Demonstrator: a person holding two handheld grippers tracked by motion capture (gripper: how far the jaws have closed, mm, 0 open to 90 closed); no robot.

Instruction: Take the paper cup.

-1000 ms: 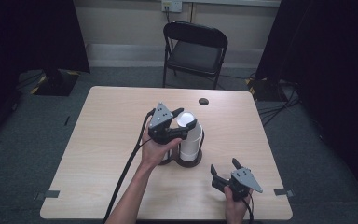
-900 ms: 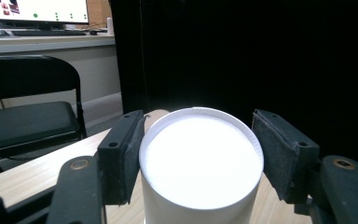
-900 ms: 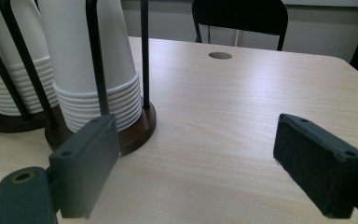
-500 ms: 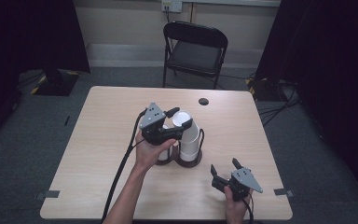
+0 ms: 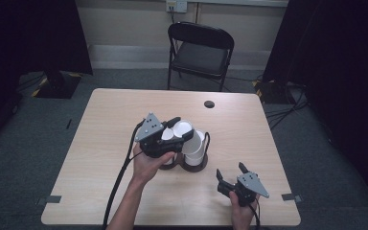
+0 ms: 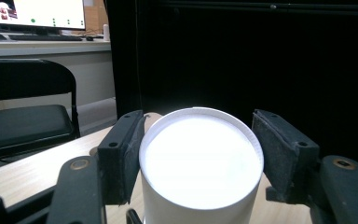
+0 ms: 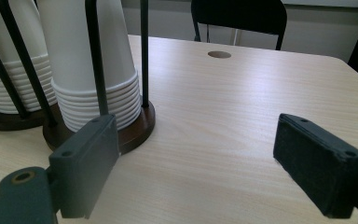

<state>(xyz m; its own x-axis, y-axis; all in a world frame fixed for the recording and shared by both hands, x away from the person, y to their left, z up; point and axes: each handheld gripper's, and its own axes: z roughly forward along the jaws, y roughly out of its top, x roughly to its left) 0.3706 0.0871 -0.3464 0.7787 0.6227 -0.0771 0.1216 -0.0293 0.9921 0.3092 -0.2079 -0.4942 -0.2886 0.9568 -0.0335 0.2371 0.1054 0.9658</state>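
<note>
White paper cup (image 6: 200,163) pinched between left gripper (image 5: 172,135) jaws, above cup stacks (image 7: 91,70) in dark-based holder (image 7: 130,133) mid-table (image 5: 100,158). Right gripper (image 5: 230,176) near front edge, jaws spread, holding nothing.

White paper cup (image 6: 200,168), bottom up, atop the stack in the holder (image 5: 195,164)

Open tabletop (image 5: 249,129) beside cup rack (image 5: 195,163)
</note>
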